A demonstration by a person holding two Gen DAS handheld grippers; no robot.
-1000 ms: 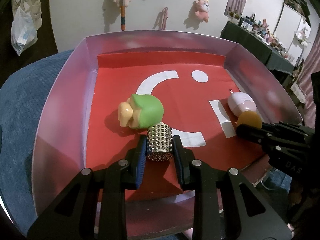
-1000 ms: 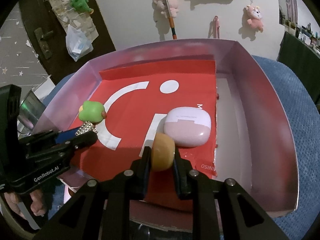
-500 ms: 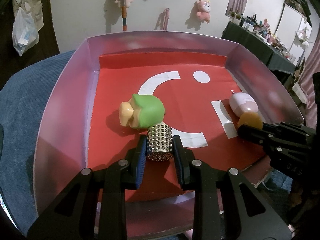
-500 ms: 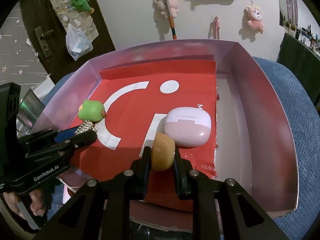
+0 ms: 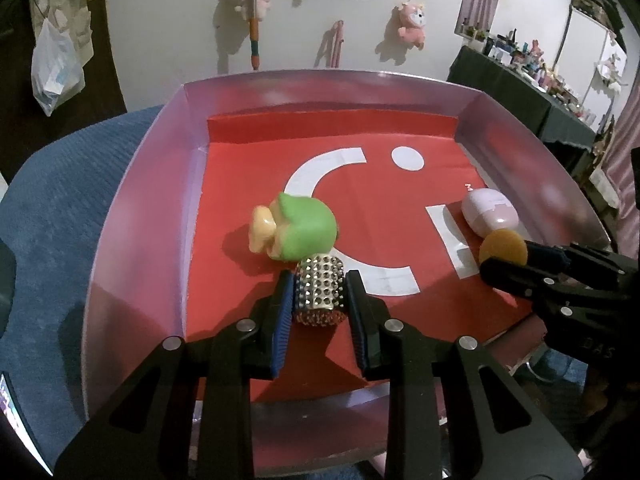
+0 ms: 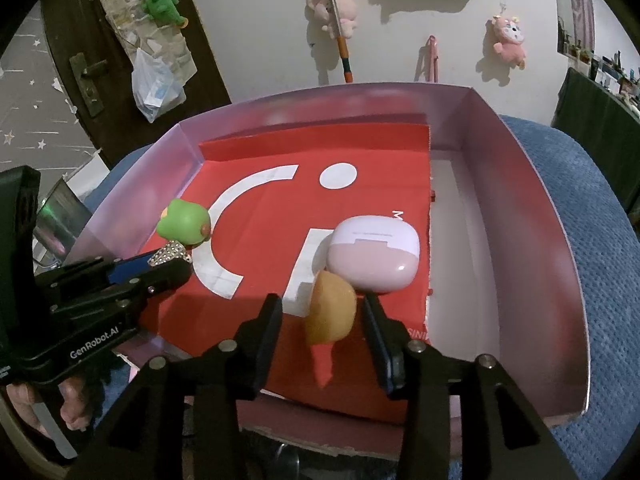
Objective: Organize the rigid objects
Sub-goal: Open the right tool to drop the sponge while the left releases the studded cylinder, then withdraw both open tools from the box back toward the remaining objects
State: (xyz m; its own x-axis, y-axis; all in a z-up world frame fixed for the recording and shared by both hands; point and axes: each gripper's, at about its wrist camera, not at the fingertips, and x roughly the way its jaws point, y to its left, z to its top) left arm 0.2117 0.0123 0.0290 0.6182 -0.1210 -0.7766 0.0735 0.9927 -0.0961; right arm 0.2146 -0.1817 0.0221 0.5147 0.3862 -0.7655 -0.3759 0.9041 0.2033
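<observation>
Left claw [image 5: 319, 294] clenched on studded roller [image 5: 320, 289], long axis along fingers, in red tray [image 5: 140, 208] | right claw [image 6: 323, 312] opening, yellow puck [image 6: 330, 313] loose between, beside pink case [image 6: 374, 258]

one tray [image 5: 140, 216], four small objects [image 5: 304, 228], two hand-held grippers [image 5: 318, 300]

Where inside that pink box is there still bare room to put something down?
Free: the red sheet's far half around the white dot, and the white strip along the box's right wall. Crowded: the near edge, with the green toy, studded cylinder, pink case and tan disc.
</observation>
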